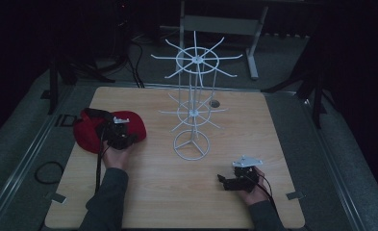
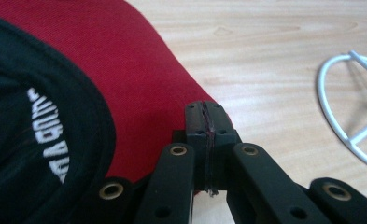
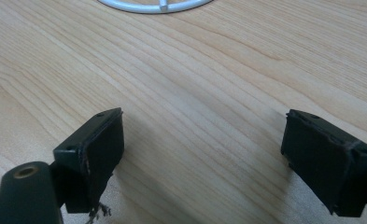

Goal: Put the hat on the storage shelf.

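Pale wood table (image 1: pixel 153 192) amid dark room, white wire rack (image 1: pixel 192 110) upright.

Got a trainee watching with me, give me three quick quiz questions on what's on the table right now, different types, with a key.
1. True or false: the left tool is shut on the brim of the red cap.
2. Multiple choice: the jaws of the right tool are A) shut on the cap, B) open over bare table, C) gripping the white wire rack.
3. Fill in: the rack's round base stands ____ the two tools.

Key: 1 true; 2 B; 3 between.
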`<state>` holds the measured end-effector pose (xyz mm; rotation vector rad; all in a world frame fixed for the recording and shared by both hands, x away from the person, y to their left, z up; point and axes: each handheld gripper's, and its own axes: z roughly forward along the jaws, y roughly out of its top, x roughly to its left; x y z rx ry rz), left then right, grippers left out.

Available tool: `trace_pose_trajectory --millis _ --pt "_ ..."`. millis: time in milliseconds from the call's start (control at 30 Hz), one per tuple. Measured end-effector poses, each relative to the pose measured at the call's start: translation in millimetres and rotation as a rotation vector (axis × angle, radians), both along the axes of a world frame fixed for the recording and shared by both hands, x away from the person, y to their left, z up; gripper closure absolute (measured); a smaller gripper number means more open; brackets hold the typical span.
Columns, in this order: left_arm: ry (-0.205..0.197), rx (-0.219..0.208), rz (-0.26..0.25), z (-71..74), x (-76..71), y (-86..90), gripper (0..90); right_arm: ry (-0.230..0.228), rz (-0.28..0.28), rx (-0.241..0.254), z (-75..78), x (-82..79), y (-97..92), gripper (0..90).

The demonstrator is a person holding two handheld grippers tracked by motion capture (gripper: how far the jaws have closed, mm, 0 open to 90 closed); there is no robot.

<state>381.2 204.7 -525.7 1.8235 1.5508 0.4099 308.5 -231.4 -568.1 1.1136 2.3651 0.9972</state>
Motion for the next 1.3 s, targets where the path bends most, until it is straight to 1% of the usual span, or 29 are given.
trace_pose_trajectory --millis 33,67,100,167,300,433,600,667,767,867,900,933,967,1000,1067,1133,1167,1200,1233,1267,1300 --pt "0.004 0.004 -0.009 0.3 -4.5 0.9 90.0 0.0 0.0 0.0 0.0 0.0 0.0 13.1" --pt "0.004 0.004 -0.009 0.3 -4.5 0.9 90.0 0.0 0.0 0.0 0.0 0.0 0.0 13.1" --pt "0.007 -0.001 -0.015 0.8 -9.2 2.6 90.0 0.001 0.001 0.0 0.0 0.0 0.0 13.1" --pt "0.011 0.005 -0.019 1.6 -14.4 4.2 90.0 0.0 0.0 0.0 0.0 0.0 0.0 13.1" --pt "0.011 0.016 -0.042 3.8 -26.1 10.1 90.0 0.0 0.001 0.0 0.0 0.0 -0.1 13.1" --pt "0.008 0.02 -0.068 2.9 -39.6 16.4 90.0 0.001 0.001 0.0 0.0 0.0 0.0 13.1" --pt "0.003 0.012 -0.065 1.9 -55.4 23.4 90.0 0.0 0.001 -0.001 0.0 0.0 -0.1 13.0" --pt "-0.002 0.008 -0.047 1.4 -59.9 26.6 90.0 0.0 0.001 -0.001 0.0 0.0 -0.1 13.1" --pt "-0.038 -0.004 -0.023 4.5 -66.0 30.7 89.5 -0.002 0.002 -0.001 -0.2 0.1 -0.1 13.1" --pt "-0.093 -0.015 0.003 11.6 -72.9 32.1 75.6 -0.002 0.002 -0.001 -0.2 0.1 -0.1 13.1" --pt "-0.114 -0.02 0.009 14.1 -75.4 32.4 67.7 -0.002 0.002 -0.001 -0.1 0.1 -0.2 13.1" --pt "-0.135 -0.026 0.008 16.8 -78.2 32.9 67.7 -0.002 0.002 -0.001 -0.1 0.1 -0.2 13.1" --pt "-0.156 -0.021 0.011 19.4 -81.2 33.1 65.8 -0.002 0.003 -0.001 -0.2 0.1 -0.2 13.1" --pt "-0.174 -0.004 0.026 22.5 -84.8 33.4 63.4 -0.002 0.002 -0.001 -0.2 0.1 -0.2 13.1" --pt "-0.196 0.003 0.046 26.2 -88.9 34.6 59.5 -0.002 0.002 -0.001 -0.2 0.1 -0.1 13.1" --pt "-0.214 0.02 0.081 29.2 -93.0 35.4 55.2 -0.002 0.002 -0.001 -0.2 0.1 -0.2 13.1" --pt "-0.218 0.021 0.092 29.9 -94.3 35.9 53.1 -0.002 0.003 -0.001 -0.1 0.1 -0.2 13.1" --pt "-0.22 0.024 0.106 30.0 -95.6 35.6 46.8 -0.002 0.002 -0.001 -0.1 0.1 -0.2 13.1" --pt "-0.221 0.032 0.121 29.6 -96.3 35.2 46.8 -0.002 0.002 -0.001 -0.1 0.1 -0.2 13.0" --pt "-0.222 0.032 0.142 28.7 -97.6 34.9 43.1 -0.002 0.002 -0.001 -0.2 0.1 -0.1 13.1" --pt "-0.223 0.028 0.153 28.1 -98.4 35.1 40.8 -0.002 0.002 -0.001 -0.1 0.1 -0.1 13.1"
